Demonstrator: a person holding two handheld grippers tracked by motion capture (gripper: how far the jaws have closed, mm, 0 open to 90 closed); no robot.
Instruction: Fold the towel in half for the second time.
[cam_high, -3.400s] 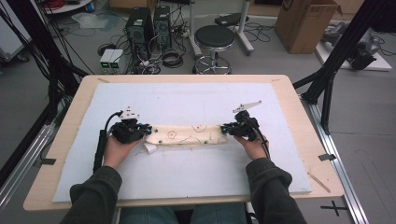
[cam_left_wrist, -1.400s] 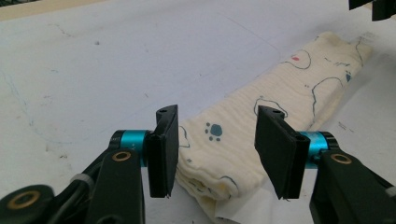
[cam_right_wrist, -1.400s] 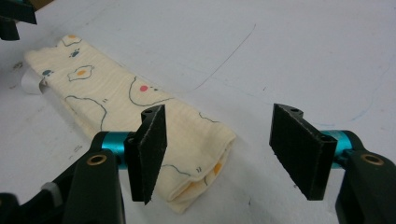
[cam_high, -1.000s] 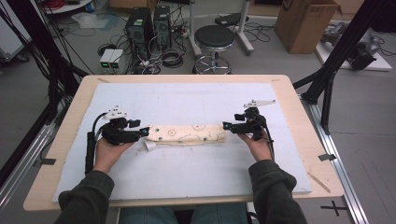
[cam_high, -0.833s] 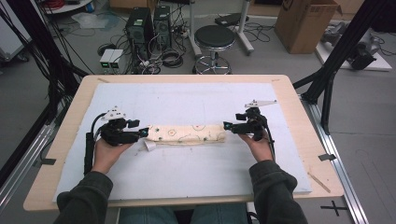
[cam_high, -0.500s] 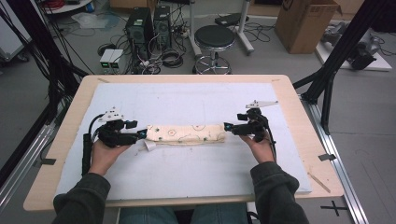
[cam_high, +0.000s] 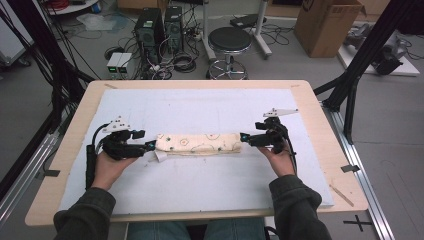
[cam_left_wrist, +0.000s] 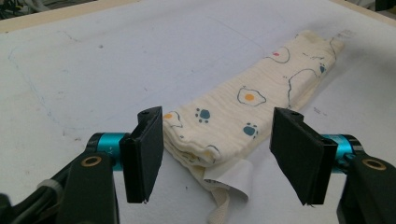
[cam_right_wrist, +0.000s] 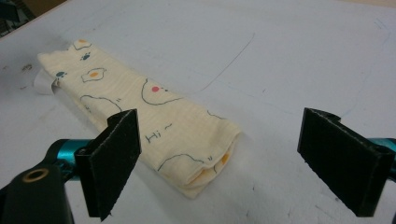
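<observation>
A folded cream cloth printed with eggs and paw marks (cam_high: 198, 144) lies lengthwise on the white mat (cam_high: 200, 107). The left gripper (cam_high: 149, 146) and right gripper (cam_high: 243, 136) sit at its two ends, jaws just opened wide (nothing gripped), pads clear of the fabric.

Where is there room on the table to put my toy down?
The white mat is bare behind the folded cloth, and in front between the sleeves. It is crowded at the cloth's ends, by the left gripper and right gripper.

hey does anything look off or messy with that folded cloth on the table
Mostly tidy: the folded cloth lies flat on the white mat. One oddity: at its left end a white label and a loose strip stick out from the fold, between the open left gripper jaws.
</observation>
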